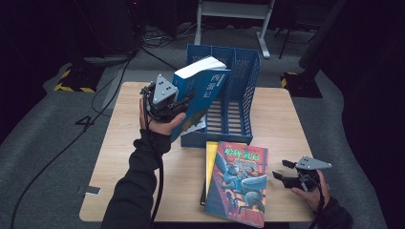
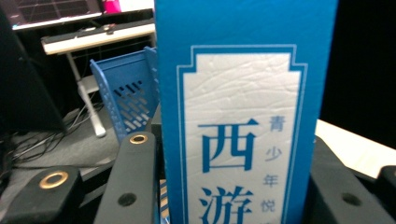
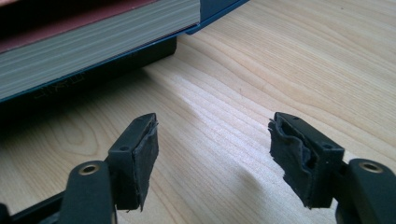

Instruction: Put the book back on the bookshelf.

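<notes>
My left gripper (image 1: 184,102) is shut on a thick blue book (image 1: 203,93) with a white label. It holds the book tilted above the front left corner of a blue slotted file rack (image 1: 250,90). In the left gripper view the book's spine (image 2: 243,116) stands between the two black jaws, with the rack (image 2: 126,93) behind it. My right gripper (image 1: 282,169) is open just above the table at the front right, nothing between its pads (image 3: 144,154). Left of it lies a stack: an illustrated book (image 1: 239,183) on top, a yellow one (image 1: 211,157) and a dark one (image 1: 204,195) underneath.
The wooden table (image 1: 124,157) has bare room at its left and along its right edge. In the right gripper view the stack's page edge (image 3: 93,42) is close ahead. Beyond the table stand a white desk frame (image 1: 234,12), floor cables and a striped base (image 1: 71,86).
</notes>
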`<state>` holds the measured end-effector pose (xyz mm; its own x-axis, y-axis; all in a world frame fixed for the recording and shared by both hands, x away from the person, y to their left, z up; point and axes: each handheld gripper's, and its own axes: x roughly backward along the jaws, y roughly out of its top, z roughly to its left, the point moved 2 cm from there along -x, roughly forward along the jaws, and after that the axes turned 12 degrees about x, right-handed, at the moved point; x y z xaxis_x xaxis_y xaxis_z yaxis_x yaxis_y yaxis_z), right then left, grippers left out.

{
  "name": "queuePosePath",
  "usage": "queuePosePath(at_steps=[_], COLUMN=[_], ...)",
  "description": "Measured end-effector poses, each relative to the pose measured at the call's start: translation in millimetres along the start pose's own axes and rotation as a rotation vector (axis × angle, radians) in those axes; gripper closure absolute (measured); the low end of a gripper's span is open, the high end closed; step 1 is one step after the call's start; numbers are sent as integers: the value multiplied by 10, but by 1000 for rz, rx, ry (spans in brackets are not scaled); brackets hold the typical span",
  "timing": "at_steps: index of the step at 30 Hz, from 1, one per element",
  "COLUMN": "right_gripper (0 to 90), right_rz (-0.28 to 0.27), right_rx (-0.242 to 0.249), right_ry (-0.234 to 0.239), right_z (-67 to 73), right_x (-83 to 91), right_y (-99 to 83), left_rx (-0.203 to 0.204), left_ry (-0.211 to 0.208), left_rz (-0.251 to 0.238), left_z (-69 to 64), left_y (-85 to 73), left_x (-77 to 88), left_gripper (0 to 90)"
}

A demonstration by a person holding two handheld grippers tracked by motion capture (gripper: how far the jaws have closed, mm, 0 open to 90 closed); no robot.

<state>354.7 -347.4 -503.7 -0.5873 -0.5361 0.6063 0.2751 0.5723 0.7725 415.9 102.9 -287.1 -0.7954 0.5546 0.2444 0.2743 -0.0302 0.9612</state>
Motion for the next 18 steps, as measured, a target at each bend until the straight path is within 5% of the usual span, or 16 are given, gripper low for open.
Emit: queuePosePath(at_steps=[5,10,15,18], right_gripper=[329,329,329,328], right_rz=[9,35,43,57], right_rx=[-6,10,54,72], right_ry=[9,18,12,18], right_z=[-8,22,74,90], right_x=[-43,-89,-109,-138], right_y=[-19,-27,1,-2], left_rx=[10,72,45,71], left_ry=[27,69,125,127], left_rz=[11,-8,7,7], left_z=[95,201,193,201], left_y=[37,42,58,86], left_x=[-43,-140,-279,-342], left_gripper=[615,615,615,614])
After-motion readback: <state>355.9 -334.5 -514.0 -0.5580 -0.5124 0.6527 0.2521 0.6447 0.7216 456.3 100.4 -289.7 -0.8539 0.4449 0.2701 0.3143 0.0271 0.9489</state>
